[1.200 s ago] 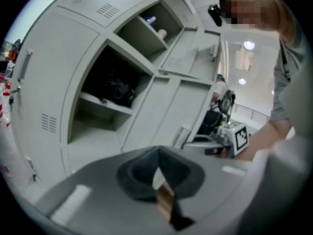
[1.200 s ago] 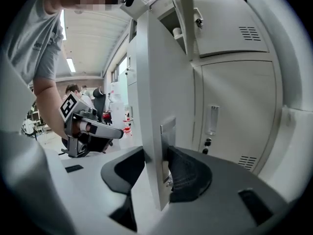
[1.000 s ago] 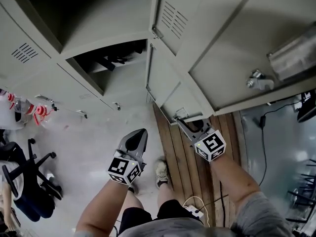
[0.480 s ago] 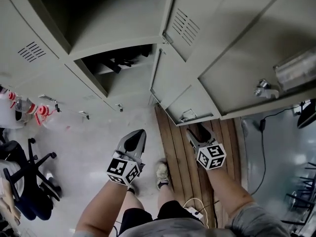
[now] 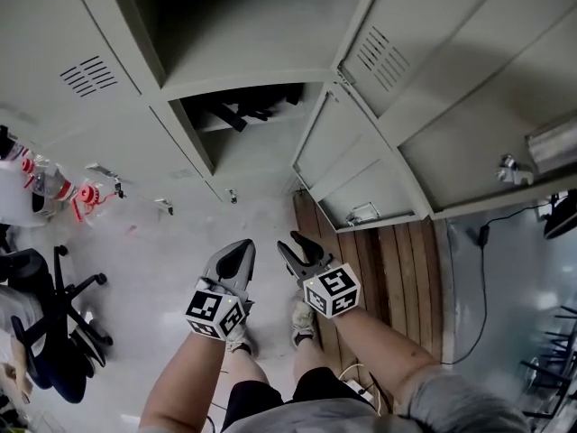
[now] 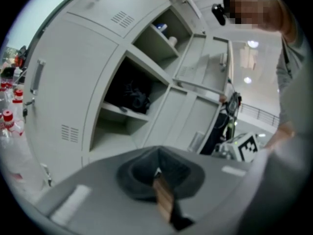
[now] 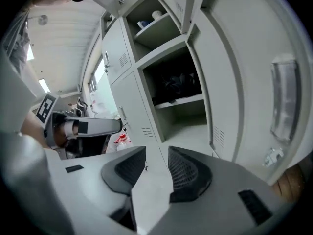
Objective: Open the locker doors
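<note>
Backing away from the grey metal locker door (image 5: 347, 165), which now hangs open ahead, the right gripper (image 5: 291, 243) hovers beside the left gripper (image 5: 245, 244). Its jaws are released, just narrowing, empty: the pull looks done. The left is clenched, idle.

Grey metal locker doors (image 5: 406, 21) — swung wide open at the right.

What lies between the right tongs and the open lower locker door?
Head view: only bare floor and wooden boards between the right tongs, just closing a little on nothing, and the lower door.
</note>
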The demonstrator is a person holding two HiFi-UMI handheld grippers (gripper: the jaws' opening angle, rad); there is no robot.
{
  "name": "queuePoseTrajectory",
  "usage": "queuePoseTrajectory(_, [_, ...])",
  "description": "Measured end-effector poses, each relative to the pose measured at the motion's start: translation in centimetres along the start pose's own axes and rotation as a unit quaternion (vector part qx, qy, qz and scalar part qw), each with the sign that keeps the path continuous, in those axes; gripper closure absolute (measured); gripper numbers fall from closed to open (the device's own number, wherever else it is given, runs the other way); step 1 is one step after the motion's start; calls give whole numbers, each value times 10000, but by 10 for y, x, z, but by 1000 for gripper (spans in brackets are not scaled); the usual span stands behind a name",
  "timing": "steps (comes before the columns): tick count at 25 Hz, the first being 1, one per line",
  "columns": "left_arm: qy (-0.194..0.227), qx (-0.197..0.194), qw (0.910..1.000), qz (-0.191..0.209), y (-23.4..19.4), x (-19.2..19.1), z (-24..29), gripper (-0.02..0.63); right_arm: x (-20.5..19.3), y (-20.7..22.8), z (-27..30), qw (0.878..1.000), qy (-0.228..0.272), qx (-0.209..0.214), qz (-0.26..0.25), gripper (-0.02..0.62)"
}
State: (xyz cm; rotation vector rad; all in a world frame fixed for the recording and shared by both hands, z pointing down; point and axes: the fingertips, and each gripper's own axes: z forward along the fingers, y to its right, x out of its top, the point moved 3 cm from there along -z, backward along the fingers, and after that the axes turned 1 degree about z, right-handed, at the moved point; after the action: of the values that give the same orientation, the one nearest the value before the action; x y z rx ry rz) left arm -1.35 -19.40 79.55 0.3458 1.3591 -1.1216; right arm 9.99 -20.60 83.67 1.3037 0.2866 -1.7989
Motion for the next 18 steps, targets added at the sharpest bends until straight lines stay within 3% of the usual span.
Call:
queuePoseTrajectory(4, [229,124,9996,-75,-11,5,-9,601,11,-6,15,9999,8,49,-162,456])
queuePoseTrajectory(18, [332,162,9993,-100,-6,21,-29,601,21,-27,4,9999,-39,91,-123,463])
